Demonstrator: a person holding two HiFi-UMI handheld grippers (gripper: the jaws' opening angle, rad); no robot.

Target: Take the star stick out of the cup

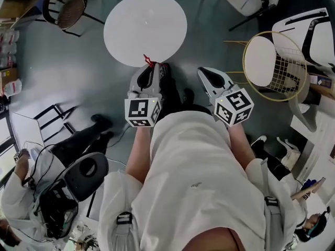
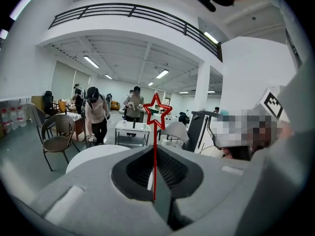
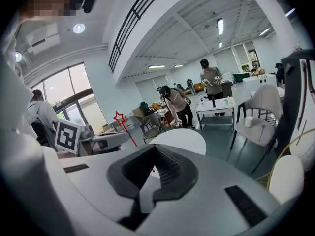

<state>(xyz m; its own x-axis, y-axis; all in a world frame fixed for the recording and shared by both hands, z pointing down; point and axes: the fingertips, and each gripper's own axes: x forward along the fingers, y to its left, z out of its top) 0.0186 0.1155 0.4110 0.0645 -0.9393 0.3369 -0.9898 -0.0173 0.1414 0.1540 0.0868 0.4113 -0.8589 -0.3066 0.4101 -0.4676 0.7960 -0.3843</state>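
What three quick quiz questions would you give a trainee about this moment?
1. True or false: the right gripper holds the star stick.
2. What stands ahead of both grippers? A: round white table; B: sink; C: shelf.
3. Fill in: the star at the stick's tip is coloured ___.
Key: 1 false, the left gripper is clamped on it; 2 A; 3 red.

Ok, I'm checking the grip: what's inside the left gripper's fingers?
The red star stick stands upright, pinched between the fingers of the left gripper, with its star above them. The fingers cover anything below the pinch, so how far the stick runs down cannot be seen.
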